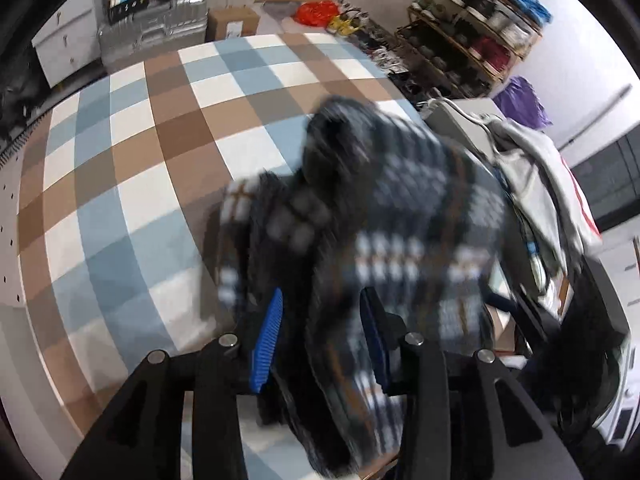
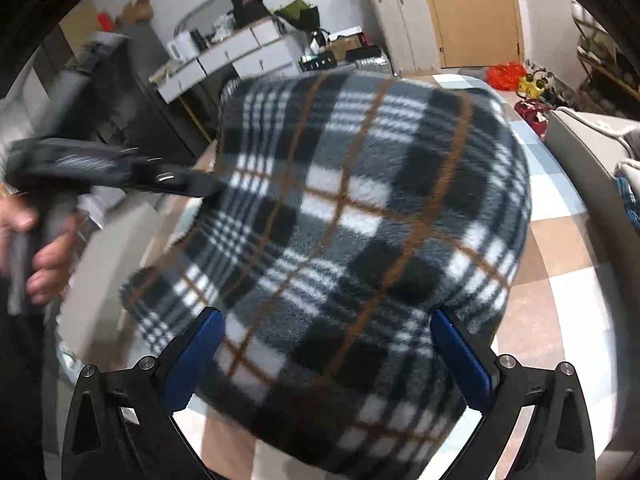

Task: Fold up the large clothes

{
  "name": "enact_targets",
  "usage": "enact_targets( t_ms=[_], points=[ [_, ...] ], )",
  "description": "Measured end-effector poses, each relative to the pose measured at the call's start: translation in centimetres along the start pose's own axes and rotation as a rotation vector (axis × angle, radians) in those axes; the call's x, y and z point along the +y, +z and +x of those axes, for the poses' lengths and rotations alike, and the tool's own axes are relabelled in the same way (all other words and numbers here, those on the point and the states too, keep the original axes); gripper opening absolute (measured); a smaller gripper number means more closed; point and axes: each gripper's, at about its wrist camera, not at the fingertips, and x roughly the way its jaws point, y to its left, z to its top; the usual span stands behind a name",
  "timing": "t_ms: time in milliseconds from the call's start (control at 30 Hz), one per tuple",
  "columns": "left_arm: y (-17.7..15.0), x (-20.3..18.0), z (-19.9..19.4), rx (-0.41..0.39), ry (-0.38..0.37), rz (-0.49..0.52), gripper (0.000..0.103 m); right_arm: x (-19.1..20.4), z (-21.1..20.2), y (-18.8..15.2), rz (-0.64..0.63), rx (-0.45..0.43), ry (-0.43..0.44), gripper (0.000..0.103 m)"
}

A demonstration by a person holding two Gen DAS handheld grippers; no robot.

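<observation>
A dark plaid fleece garment (image 1: 384, 232) with white checks and thin brown lines hangs bunched above the checked table cover (image 1: 132, 184). My left gripper (image 1: 320, 324) is shut on a fold of it between the blue pads (image 1: 266, 340); the view is blurred. In the right wrist view the same garment (image 2: 360, 220) fills the middle and lies between the wide-apart blue fingers (image 2: 460, 352) of my right gripper (image 2: 326, 340), which is open. The left gripper (image 2: 180, 182) also shows there at the left, gripping the cloth's edge, held by a hand (image 2: 44, 256).
The table has a blue, brown and white checked cover (image 2: 560, 264). A pile of other clothes (image 1: 540, 184) lies at the table's right. Shelves with shoes (image 1: 472, 28), a silver suitcase (image 1: 152, 28), a red bag (image 1: 318, 12) and white drawers (image 2: 240, 56) stand around.
</observation>
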Motion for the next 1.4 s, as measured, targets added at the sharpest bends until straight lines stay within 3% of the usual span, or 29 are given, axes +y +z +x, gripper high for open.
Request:
enact_targets(
  t_ms=[100,200,333,400,467,533,600,733,800,967,1200,1333,1400],
  points=[
    [-2.3,-1.0,1.3,0.029,0.026,0.022,0.036,-0.2,0.1,0.0,0.010,0.000,0.013,0.103],
    [-4.0,-0.7,4.6,0.055,0.141,0.048,0.038,-0.6,-0.4,-0.3,0.006,0.010,0.029,0.103],
    [-4.6,1.3,7.1,0.006,0.128,-0.011,0.053,-1.6,-0.8,0.4,0.014,0.035,0.099,0.103],
    [-4.6,2.1,7.2,-0.023,0.101,-0.042,0.053,-3.4,-2.3,1.6,0.107,0.050,0.195,0.103],
    [-4.8,2.4,7.1,-0.045,0.100,-0.038,0.053,-4.7,-4.0,2.8,0.184,-0.006,0.233,0.103],
    [-4.9,2.4,7.2,-0.065,0.111,-0.012,0.054,-5.2,-5.4,5.1,0.161,-0.063,0.172,0.103],
    [-4.8,2.9,7.3,-0.077,0.094,-0.026,0.054,-5.3,-4.8,7.4,0.140,-0.052,0.124,0.103],
    [-5.3,3.5,7.4,-0.101,0.074,-0.072,0.054,-5.4,-0.9,9.8,0.150,0.071,0.037,0.103],
    [-6.0,3.5,7.6,-0.118,0.075,-0.094,0.054,-4.0,1.2,11.1,0.061,0.132,-0.073,0.103],
    [-7.2,2.3,7.9,-0.136,0.112,-0.114,0.054,-1.0,4.6,10.2,-0.150,0.236,-0.216,0.103],
    [-8.3,1.8,8.1,-0.153,0.043,-0.167,0.054,0.3,7.8,10.5,-0.242,0.236,-0.211,0.103],
    [-8.1,3.0,7.5,-0.172,0.034,-0.185,0.054,-0.2,6.5,10.8,-0.223,0.198,-0.192,0.103],
    [-8.2,3.5,6.3,-0.182,0.019,-0.196,0.053,-1.1,3.9,10.6,-0.156,0.156,-0.135,0.103]
  ],
)
